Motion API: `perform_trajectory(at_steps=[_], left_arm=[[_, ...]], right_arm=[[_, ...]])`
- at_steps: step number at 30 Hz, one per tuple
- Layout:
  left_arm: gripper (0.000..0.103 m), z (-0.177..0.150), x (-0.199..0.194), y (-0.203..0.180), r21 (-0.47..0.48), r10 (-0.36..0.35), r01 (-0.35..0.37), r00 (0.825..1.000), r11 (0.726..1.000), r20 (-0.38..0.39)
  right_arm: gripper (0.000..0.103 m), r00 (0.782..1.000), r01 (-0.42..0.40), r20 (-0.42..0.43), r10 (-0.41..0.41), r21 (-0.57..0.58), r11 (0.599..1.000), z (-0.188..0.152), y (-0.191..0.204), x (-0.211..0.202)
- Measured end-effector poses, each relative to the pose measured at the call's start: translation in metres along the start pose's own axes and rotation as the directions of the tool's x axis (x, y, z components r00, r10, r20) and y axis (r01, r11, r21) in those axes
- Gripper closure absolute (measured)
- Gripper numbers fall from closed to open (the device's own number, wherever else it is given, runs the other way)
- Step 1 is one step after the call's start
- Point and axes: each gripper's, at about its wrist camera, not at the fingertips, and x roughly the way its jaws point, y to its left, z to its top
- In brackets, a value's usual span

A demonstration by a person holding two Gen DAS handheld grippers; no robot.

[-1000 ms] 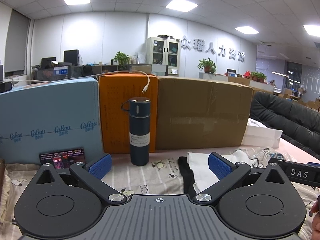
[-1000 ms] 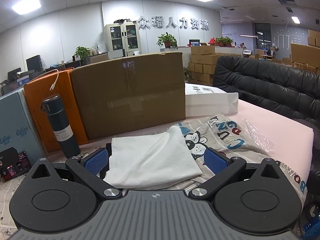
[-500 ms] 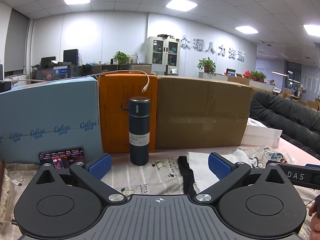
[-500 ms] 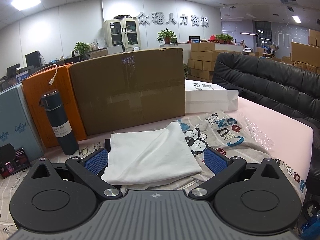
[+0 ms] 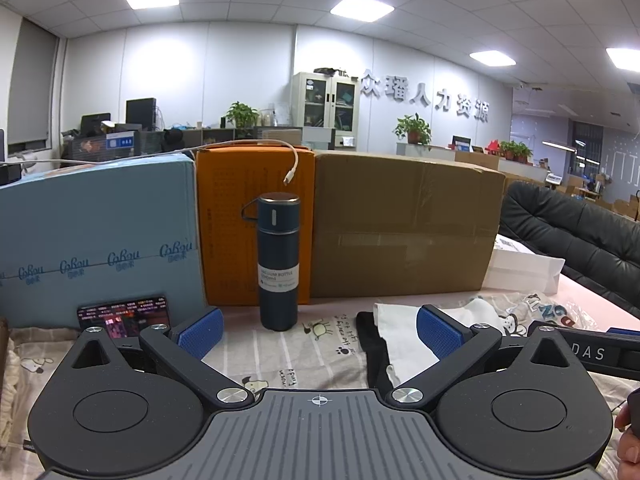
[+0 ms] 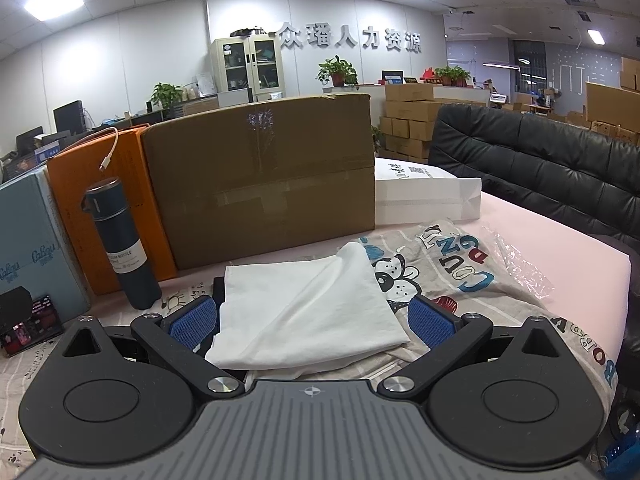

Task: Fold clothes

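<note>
Left wrist view: left gripper [image 5: 318, 330] jaws spread wide, nothing between them, held above a cartoon-print sheet [image 5: 320, 344] on the counter. Dark blue bottle [image 5: 278, 262] stands upright ahead, in front of an orange box [image 5: 228, 232]. White cloth [image 5: 404, 340] lies over a black garment [image 5: 370, 344] to the right, beside the right pad.

Right wrist view: right gripper [image 6: 314, 322] jaws wide apart, gripping nothing. Folded white cloth [image 6: 308, 312] lies flat on the sheet between the blue pads [image 6: 434, 325]. Brown box [image 6: 260, 176] stands behind it.
</note>
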Motion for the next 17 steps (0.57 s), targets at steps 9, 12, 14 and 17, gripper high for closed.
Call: perform_trajectory(at_steps=[9,12,14,17], left_arm=[[0.000,0.0002,0.0020,0.0010,-0.002,-0.004,0.004,1.000,1.000,-0.004],[0.000,-0.0007,0.0028,0.0021,-0.009,-0.011,0.011,1.000,1.000,-0.002],[0.000,-0.0013,0.0036,0.0028,-0.008,-0.010,0.010,1.000,1.000,-0.005],[0.000,-0.0023,0.0053,0.0027,-0.004,-0.004,0.004,1.000,1.000,-0.011]], right_arm=[[0.000,1.000,0.001,-0.006,-0.001,-0.003,1.000,-0.0003,0.0006,0.0024],[0.000,1.000,0.000,-0.010,-0.001,-0.008,1.000,-0.0005,0.0016,0.0038],[0.000,1.000,-0.001,-0.014,0.001,-0.010,1.000,-0.0008,0.0024,0.0053],[0.000,1.000,-0.006,-0.021,0.006,-0.014,1.000,-0.0014,0.0040,0.0077]])
